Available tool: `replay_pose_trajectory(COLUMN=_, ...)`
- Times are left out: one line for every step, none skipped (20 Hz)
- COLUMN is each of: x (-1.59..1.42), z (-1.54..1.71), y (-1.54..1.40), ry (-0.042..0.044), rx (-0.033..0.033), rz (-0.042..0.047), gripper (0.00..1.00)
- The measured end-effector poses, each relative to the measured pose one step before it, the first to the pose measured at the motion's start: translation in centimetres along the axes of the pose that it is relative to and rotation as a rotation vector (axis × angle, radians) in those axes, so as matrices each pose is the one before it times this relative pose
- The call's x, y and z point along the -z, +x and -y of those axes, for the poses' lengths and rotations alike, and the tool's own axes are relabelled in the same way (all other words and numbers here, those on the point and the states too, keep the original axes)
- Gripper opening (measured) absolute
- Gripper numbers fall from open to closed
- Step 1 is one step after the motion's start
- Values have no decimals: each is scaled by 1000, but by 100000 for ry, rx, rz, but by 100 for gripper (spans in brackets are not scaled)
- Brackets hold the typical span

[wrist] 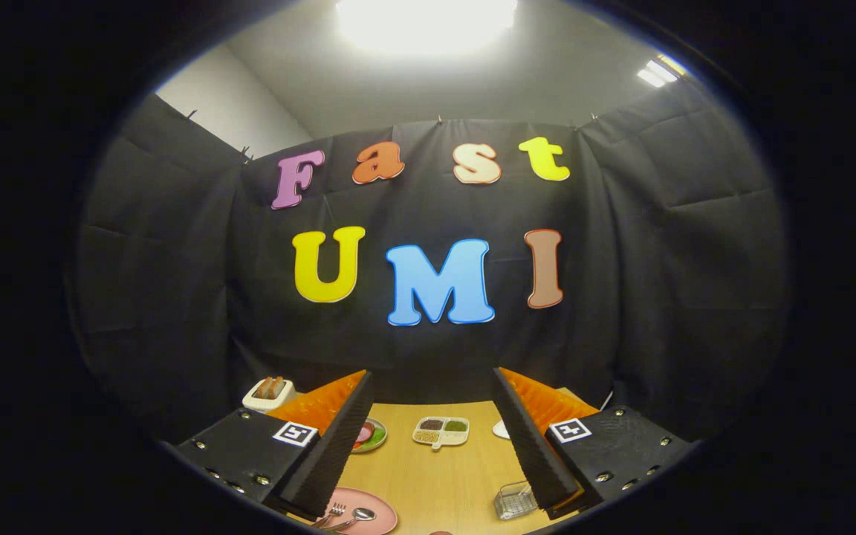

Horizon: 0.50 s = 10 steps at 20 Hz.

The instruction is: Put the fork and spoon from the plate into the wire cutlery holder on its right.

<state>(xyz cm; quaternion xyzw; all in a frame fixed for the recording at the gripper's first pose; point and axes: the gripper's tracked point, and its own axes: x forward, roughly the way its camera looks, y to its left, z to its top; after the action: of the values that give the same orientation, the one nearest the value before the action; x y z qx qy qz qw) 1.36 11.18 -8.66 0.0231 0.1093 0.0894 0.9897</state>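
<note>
My gripper is open, held high above the wooden table with nothing between its fingers. Below the left finger lies a pink plate with a fork and a spoon side by side on it. The wire cutlery holder stands to the plate's right, just beside the right finger's tip. Part of the plate is hidden by the left finger.
Farther back on the table are a divided dish of condiments, a small plate of food and a white dish's edge. A white toaster with bread stands at the back left. Black cloth walls the booth.
</note>
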Motion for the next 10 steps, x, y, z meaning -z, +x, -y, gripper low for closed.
replay_pose_trajectory(x=862, z=-878, y=274, ry=377, rx=-1325, rz=-1763, gripper=98)
replay_pose_trajectory(x=943, z=-725, y=369, ry=331, rx=-1050, rz=-2064, gripper=98)
replay_pose_trajectory(x=1040, z=-674, y=377, ry=442, rx=-715, rz=-2366, gripper=98)
replay_pose_trajectory(x=1257, z=-640, y=480, ry=477, rx=-520, rz=-2904, gripper=98)
replay_pose_trajectory(x=1214, z=-522, y=468, ry=600, rx=-197, rz=-3312, gripper=98)
replay_pose_trajectory(x=1629, z=-552, y=520, ry=698, rx=-423, rz=-4863, gripper=98)
replay_pose_trajectory(x=1866, z=-591, y=715, ry=1148, rx=-292, rz=-4866, gripper=98)
replay_pose_trajectory(x=1452, z=-587, y=689, ry=1583, rx=-761, rz=-4251, gripper=98)
replay_pose_trajectory(x=1268, z=-450, y=758, ry=1388, rx=-599, rz=-3795, gripper=96)
replay_pose_trajectory(x=1492, z=-300, y=831, ry=1164, rx=40, rz=-4177, gripper=92)
